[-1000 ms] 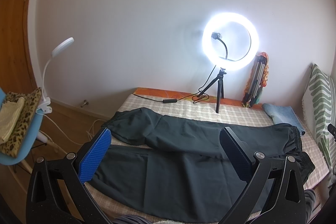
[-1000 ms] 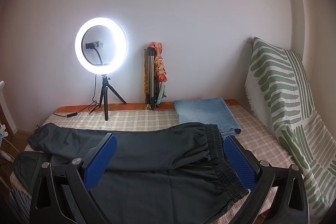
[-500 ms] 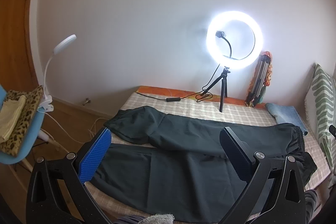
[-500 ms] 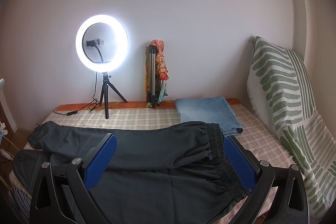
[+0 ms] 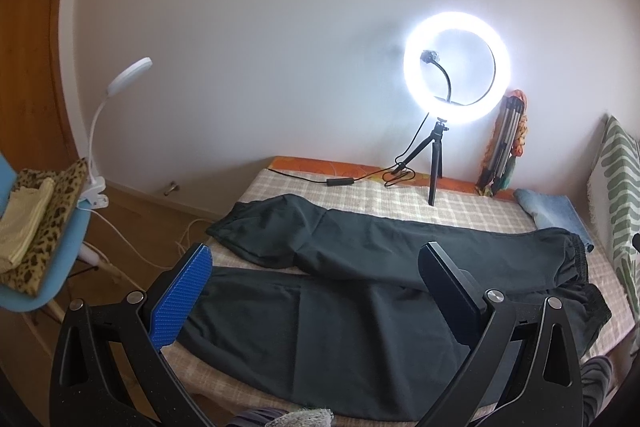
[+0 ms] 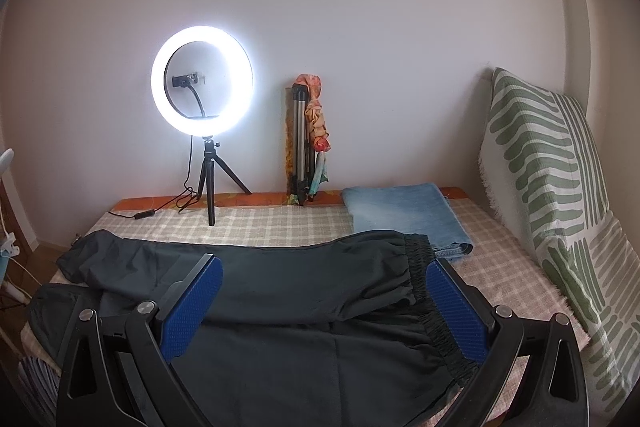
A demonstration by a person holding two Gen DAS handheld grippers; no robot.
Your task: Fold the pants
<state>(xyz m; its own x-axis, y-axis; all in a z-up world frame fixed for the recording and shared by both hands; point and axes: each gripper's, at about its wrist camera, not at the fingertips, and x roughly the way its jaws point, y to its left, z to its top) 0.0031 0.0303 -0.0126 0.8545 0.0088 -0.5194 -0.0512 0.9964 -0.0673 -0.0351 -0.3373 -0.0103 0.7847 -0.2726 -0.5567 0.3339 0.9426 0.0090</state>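
Hovering above the near edge of the bed, two items, both empty:

Left hand-held gripper (image 5: 316,291): jaws spread wide, nothing between them, raised clear of the cloth and aimed over the leg end of the garment; judged to be lining up for a hem or cuff.

Right hand-held gripper (image 6: 324,307): jaws likewise wide apart, holding nothing, poised over the waist end, its right pad just above the gathered elastic; judged ready to take the waistband.

Pants (image 5: 380,279): dark, laid lengthwise across the bed, waistband (image 6: 424,267) to the right, cuffs to the left. The two legs lie splayed, far leg angled away from the near one, so no fold looks made yet; the flat layout suits bringing one leg over the other.

Bed (image 6: 280,227): checked cover, serving as the folding surface.

Folded blue towel (image 6: 404,215): far right, touching the waistband corner, otherwise out of the way.

Ring light (image 6: 202,81): on a small tripod at the far edge, lit, facing the work.

Striped pillow (image 6: 548,163): upright at the right end.

Blue chair (image 5: 52,227): left of the bed, carrying folded cloths and a clip lamp (image 5: 128,75).
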